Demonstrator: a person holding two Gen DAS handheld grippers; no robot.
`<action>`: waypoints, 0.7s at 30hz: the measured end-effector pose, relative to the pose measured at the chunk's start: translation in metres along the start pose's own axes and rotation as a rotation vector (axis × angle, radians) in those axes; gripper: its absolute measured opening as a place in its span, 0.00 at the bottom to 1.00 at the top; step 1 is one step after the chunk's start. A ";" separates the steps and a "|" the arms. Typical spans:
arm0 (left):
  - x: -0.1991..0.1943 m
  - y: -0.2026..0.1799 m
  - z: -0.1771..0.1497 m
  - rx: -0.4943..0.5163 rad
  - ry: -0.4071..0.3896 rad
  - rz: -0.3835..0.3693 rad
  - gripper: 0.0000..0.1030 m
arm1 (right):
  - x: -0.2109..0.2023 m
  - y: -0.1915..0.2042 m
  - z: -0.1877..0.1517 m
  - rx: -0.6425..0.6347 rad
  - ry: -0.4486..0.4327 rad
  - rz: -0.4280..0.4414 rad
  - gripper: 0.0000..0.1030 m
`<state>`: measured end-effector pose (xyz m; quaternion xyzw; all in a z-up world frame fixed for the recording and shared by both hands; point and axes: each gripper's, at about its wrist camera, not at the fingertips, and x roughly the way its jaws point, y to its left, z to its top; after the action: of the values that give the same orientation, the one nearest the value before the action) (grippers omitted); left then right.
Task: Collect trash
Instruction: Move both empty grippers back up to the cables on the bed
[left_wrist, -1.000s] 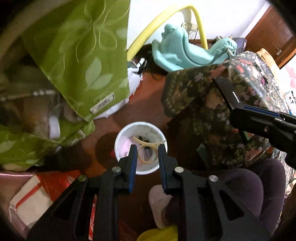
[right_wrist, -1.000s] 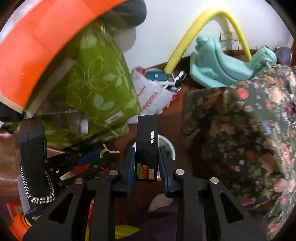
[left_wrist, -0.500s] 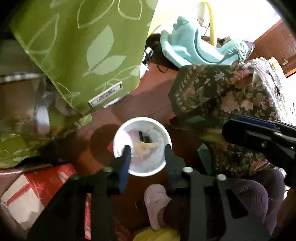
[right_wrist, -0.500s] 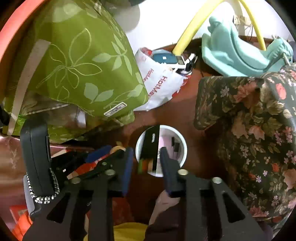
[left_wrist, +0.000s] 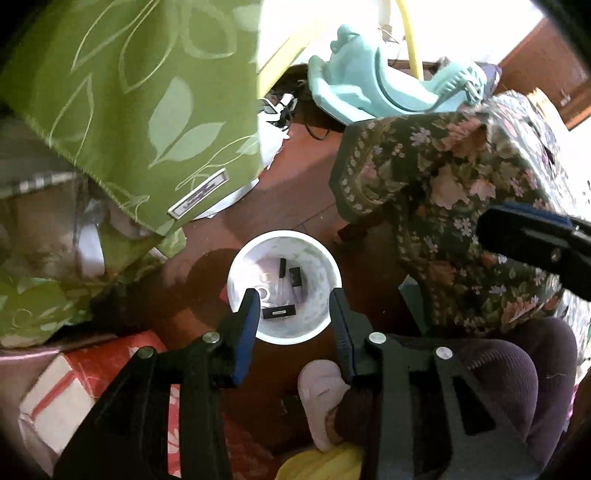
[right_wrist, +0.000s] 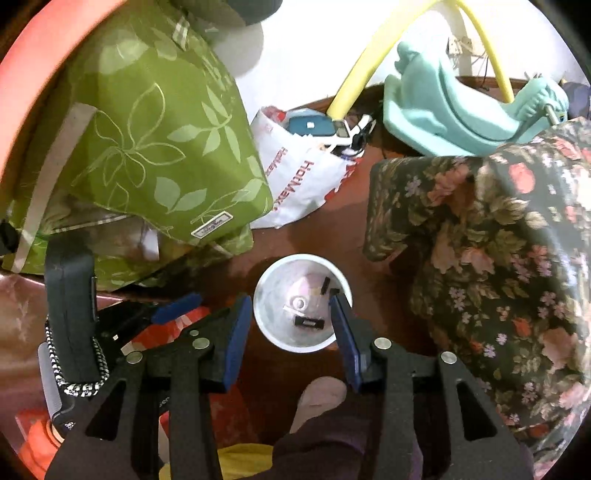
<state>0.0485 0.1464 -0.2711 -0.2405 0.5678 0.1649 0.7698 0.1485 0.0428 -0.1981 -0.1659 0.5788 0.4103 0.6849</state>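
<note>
Both claws hang directly above the white cup (left_wrist: 283, 287), which stands on the dark red-brown floor at the centre of each frame, and that placement reads as a drop position: anything let go from here falls straight into the cup's mouth. The left gripper (left_wrist: 291, 314) is released, its blue-padded jaws spread wide with nothing between them, framing the cup's lower rim. The right gripper (right_wrist: 291, 314) is likewise released and empty, and in the left wrist view it shows only as a dark bar at the right edge.

The cup is plain white, round and upright, its rim whole. Inside lie several small black pieces (left_wrist: 279, 312), at least 3, plus pale scraps that are too blurred to name; in the right wrist view the largest black piece (right_wrist: 309, 322) sits near the lower wall.

Around the cup: a green leaf-print bag (left_wrist: 140, 110) at upper left, a floral cloth (left_wrist: 454, 206) at right, a pale slipper (left_wrist: 321, 391) just below the cup
</note>
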 end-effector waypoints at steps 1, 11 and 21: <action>-0.002 -0.005 0.001 0.012 -0.003 0.004 0.36 | -0.005 -0.002 -0.002 -0.002 -0.013 -0.004 0.40; -0.039 -0.069 0.022 0.122 -0.086 -0.030 0.36 | -0.061 -0.038 -0.016 0.040 -0.138 -0.060 0.40; -0.080 -0.160 0.048 0.272 -0.195 -0.075 0.36 | -0.145 -0.103 -0.037 0.142 -0.334 -0.111 0.40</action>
<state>0.1468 0.0416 -0.1541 -0.1380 0.4984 0.0806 0.8521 0.2031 -0.0998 -0.0995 -0.0782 0.4746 0.3518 0.8030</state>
